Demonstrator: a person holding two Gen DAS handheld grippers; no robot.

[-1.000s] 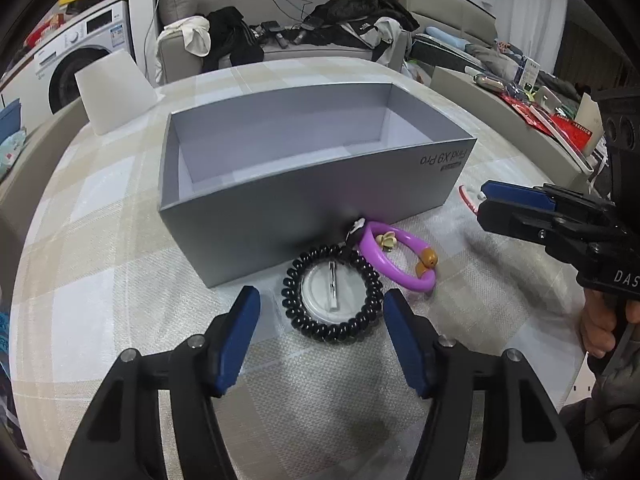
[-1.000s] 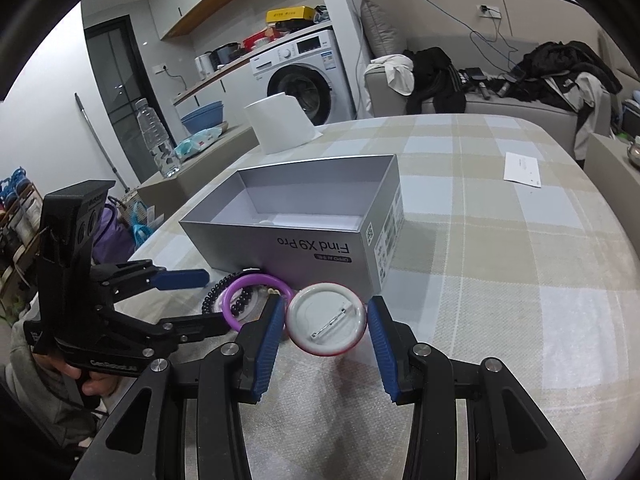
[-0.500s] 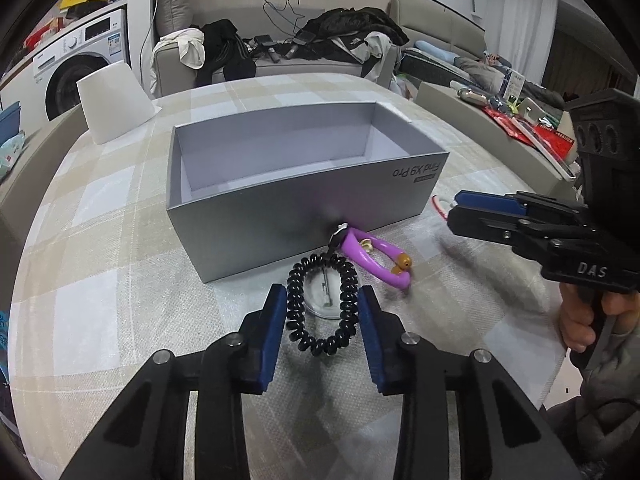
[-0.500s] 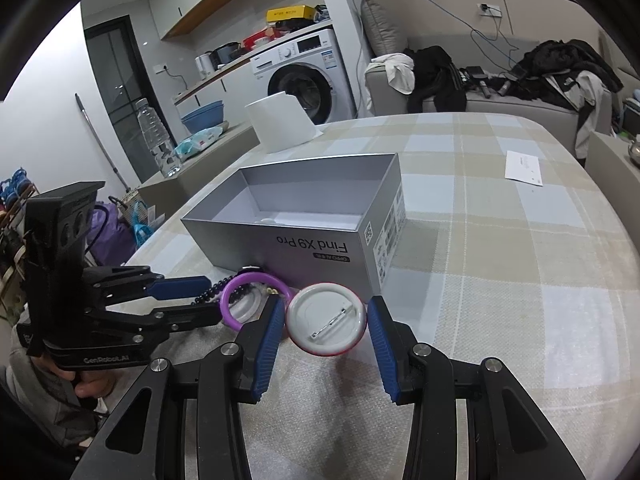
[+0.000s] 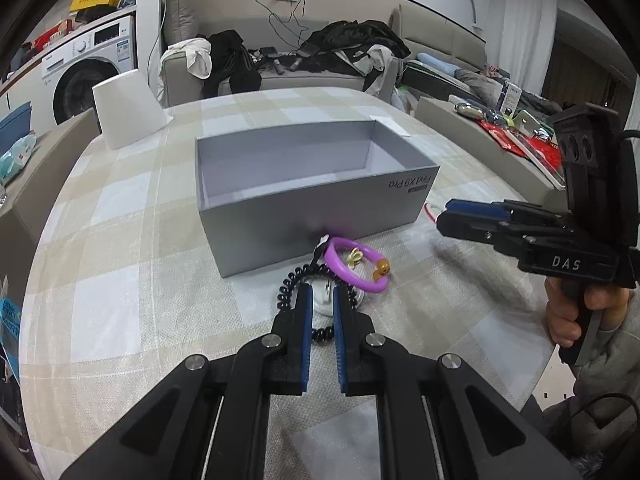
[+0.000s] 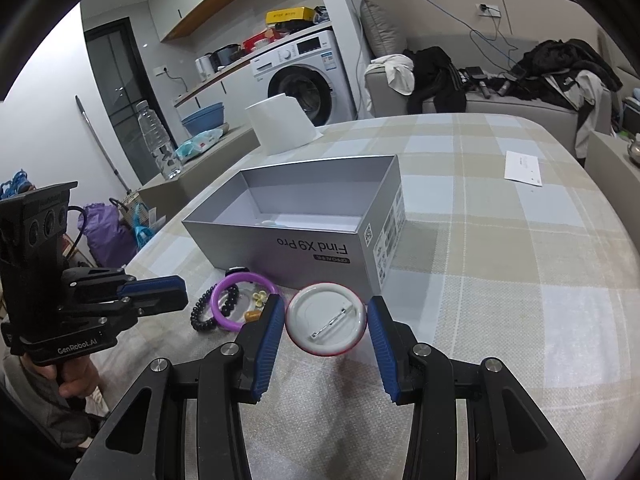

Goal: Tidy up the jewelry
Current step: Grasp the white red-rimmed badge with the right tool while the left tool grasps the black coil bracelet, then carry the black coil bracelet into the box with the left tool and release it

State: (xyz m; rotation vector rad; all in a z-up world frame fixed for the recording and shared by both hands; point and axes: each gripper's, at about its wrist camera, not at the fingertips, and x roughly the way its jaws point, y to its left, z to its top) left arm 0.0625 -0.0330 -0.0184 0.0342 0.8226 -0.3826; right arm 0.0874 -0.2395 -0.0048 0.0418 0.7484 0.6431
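An open grey box point(image 5: 312, 184) stands mid-table, also in the right wrist view point(image 6: 304, 224). In front of it lie a black bead bracelet point(image 5: 288, 284), a purple ring with charms point(image 5: 352, 264) and a clear round badge under the bracelet. My left gripper point(image 5: 319, 304) is shut on the black bead bracelet. My right gripper point(image 6: 326, 320) is open around a white round pin badge point(image 6: 326, 318) with a red rim lying on the table. The bracelet point(image 6: 202, 308) and purple ring point(image 6: 240, 294) lie left of it.
A white paper cone point(image 5: 124, 108) stands at the table's far left. A white card point(image 6: 524, 168) lies far right. The table carries a checked cloth point(image 6: 500, 264). A sofa with clothes point(image 5: 304, 56) and a washing machine point(image 6: 304, 76) stand beyond.
My left gripper has closed from wide open onto the black bead bracelet, squeezing its loop narrow. My right gripper stays open around the white badge.
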